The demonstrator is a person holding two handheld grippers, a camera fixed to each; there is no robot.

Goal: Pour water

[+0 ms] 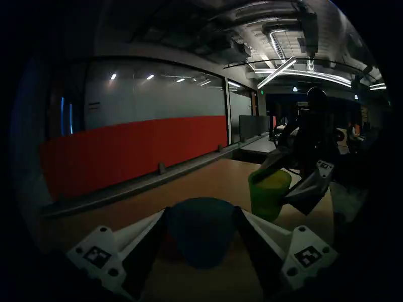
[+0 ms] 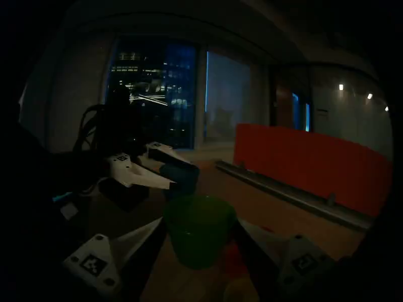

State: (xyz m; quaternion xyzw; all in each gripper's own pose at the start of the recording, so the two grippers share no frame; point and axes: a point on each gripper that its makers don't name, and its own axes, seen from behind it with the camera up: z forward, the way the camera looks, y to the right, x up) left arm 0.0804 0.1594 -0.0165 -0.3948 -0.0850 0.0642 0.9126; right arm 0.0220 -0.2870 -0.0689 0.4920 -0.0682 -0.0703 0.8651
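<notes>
Left hand-held gripper [image 1: 201,214] around upright, tapered blue cup [image 1: 201,241]

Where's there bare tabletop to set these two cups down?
The table is bare between the blue cup and the rail under the red panel. It is crowded on the other side, where the green cup in the right gripper hangs close to the blue cup.

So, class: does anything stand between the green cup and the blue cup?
Nothing visible does. The green cup, in the right gripper, is close beside the blue cup in the left gripper, with only bare table between.
</notes>
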